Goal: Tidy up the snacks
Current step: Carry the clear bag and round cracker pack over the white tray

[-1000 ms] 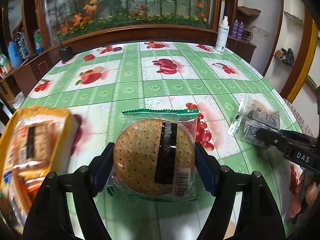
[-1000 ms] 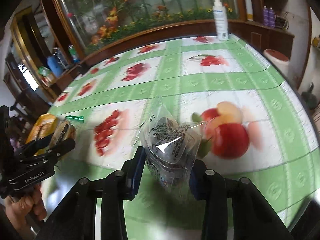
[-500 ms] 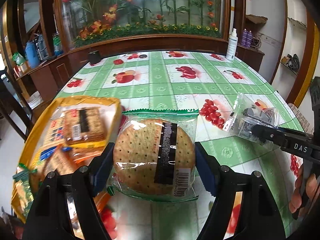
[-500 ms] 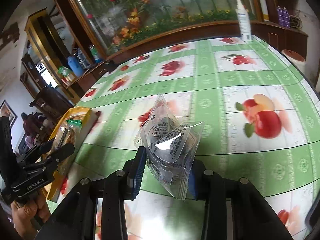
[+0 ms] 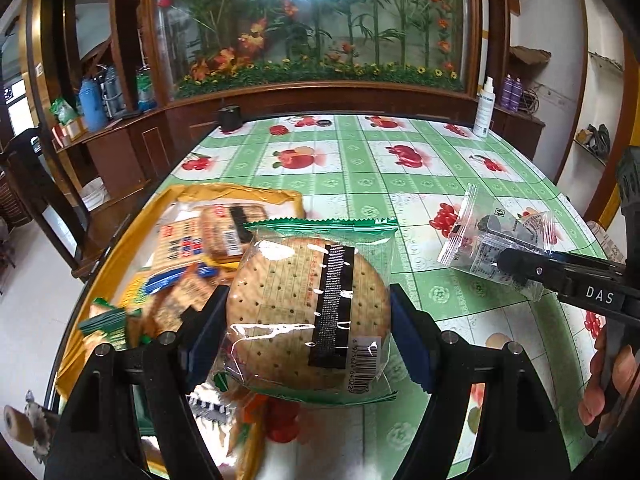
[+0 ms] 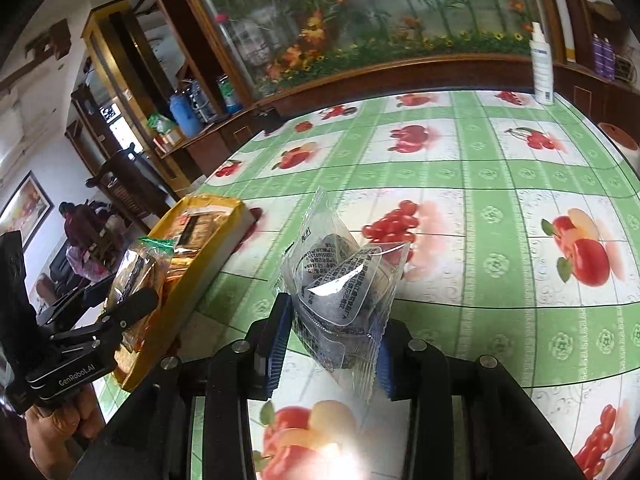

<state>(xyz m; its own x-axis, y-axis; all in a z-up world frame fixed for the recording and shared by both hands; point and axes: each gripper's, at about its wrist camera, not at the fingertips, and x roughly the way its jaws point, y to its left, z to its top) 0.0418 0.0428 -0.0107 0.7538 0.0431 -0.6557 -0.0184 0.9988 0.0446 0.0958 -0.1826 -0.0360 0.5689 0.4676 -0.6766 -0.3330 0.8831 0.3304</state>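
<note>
My left gripper [image 5: 308, 332] is shut on a round cracker in a clear wrapper with a green edge [image 5: 308, 304], held above the near right rim of a yellow tray [image 5: 240, 194]. The tray holds several wrapped crackers [image 5: 224, 232]. My right gripper [image 6: 332, 328] is shut on a clear packet of dark snacks [image 6: 340, 280], held above the tablecloth to the right of the yellow tray [image 6: 208, 248]. The right gripper and its packet [image 5: 496, 236] also show at the right of the left wrist view, and the left gripper with its cracker [image 6: 138, 264] at the left of the right wrist view.
A green checked tablecloth with fruit prints [image 5: 360, 168] covers the table. A white spray bottle [image 5: 484, 110] and a small dark object [image 5: 230, 118] stand at the far edge by a wooden cabinet. The tray sits at the table's left edge, with chairs [image 5: 36, 200] beyond it.
Both grippers have travelled left and a little up with their packs. The yellow tray has come from the left edge into fuller view under the cracker.
</note>
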